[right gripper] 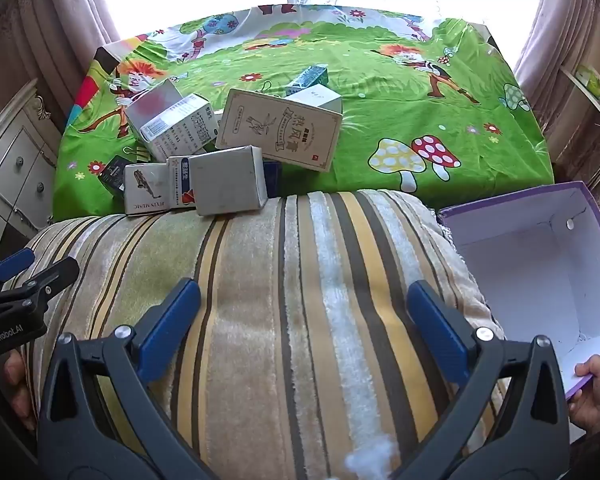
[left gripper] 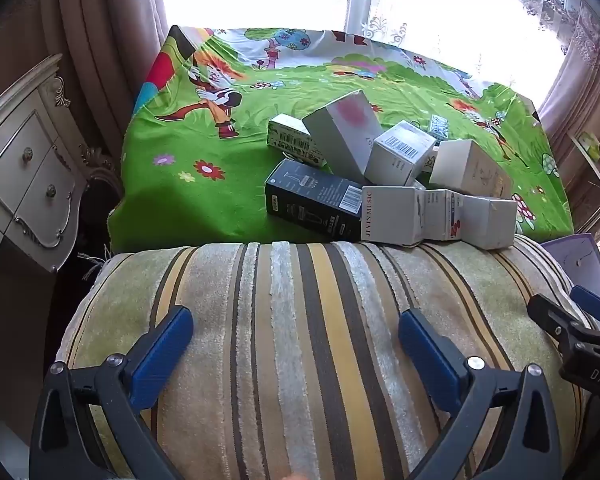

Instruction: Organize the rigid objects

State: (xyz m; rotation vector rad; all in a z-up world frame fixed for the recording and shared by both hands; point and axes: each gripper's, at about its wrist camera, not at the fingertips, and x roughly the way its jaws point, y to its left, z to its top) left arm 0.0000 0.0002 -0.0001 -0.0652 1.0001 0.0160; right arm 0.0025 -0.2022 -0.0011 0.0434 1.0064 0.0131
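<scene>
The left tongs (left gripper: 296, 330), black-armed with blue ribbed pads, are hovering with jaws spread wide and gripping nothing, above a plush cushion (left gripper: 300, 320) striped in olive, yellow, brown and cream. The right tongs (right gripper: 304, 304), of the same build, are likewise gaping wide and holding nothing over that cushion, just to the right of the left pair.

Beyond the cushion's far edge, a tabletop draped in a bright green cartoon-printed cloth (left gripper: 204, 128) is carrying a loose heap of small cardboard boxes (left gripper: 392, 176). A black rectangular box (left gripper: 312, 200) is lying at the heap's left, close to the cushion. A white box printed "JEYIN MUSIC" (left gripper: 388, 214) is sitting just right of it, touching the cushion's far edge. A plain grey-white box (right gripper: 228, 186) is resting partly on that edge. A large cream box with Chinese lettering (right gripper: 280, 134) is leaning tilted farther back.

Right of the cushion, an open purple-rimmed cardboard box with a white inside (right gripper: 540, 260) is lying beside it, a bare hand (right gripper: 594, 392) touching its near rim. Left of the tabletop, a cream carved drawer cabinet (left gripper: 24, 184) is standing.
</scene>
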